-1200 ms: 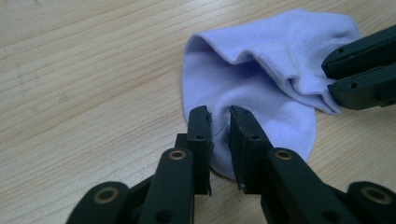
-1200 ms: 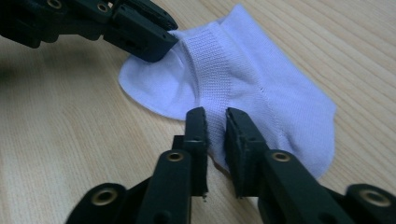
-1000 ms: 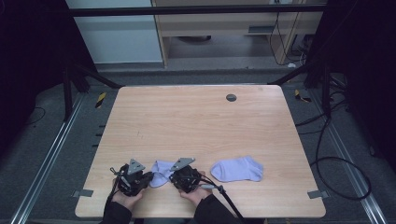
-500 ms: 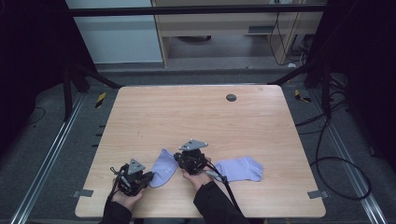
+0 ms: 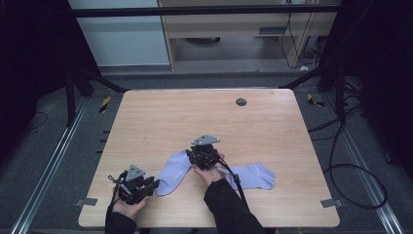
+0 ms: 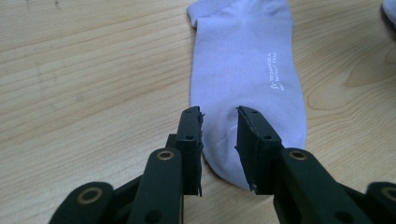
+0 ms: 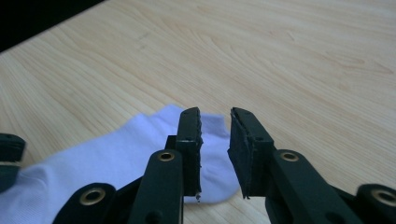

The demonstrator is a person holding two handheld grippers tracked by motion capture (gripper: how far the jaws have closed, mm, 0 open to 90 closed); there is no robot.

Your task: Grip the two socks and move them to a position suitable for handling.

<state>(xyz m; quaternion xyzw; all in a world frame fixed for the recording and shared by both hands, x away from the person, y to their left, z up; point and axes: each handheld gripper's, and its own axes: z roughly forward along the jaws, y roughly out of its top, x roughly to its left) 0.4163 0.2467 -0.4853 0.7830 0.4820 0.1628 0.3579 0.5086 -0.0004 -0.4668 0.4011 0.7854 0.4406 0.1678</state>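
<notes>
A lavender sock (image 5: 173, 173) lies stretched flat on the wooden table (image 5: 204, 112), running from the near left toward the middle. My left gripper (image 5: 155, 184) sits at its near end. In the left gripper view the jaws (image 6: 219, 114) stand a little apart over that end of the sock (image 6: 247, 60); they have just been opening and the pads do not press on it. My right gripper (image 5: 195, 155) is at the sock's far end. Its jaws (image 7: 215, 114) have also just been opening and stand apart above the sock (image 7: 116, 154).
A second lavender sock (image 5: 253, 175) lies flat to the right, partly under the right forearm and cable. A small dark round cap (image 5: 240, 102) sits in the table's far part. The table's front edge runs close behind both hands.
The right gripper carried its end of the sock away from the left one, toward the table's middle, drawing the bunched sock out flat. Both grippers' jaws then opened and let go of it.
</notes>
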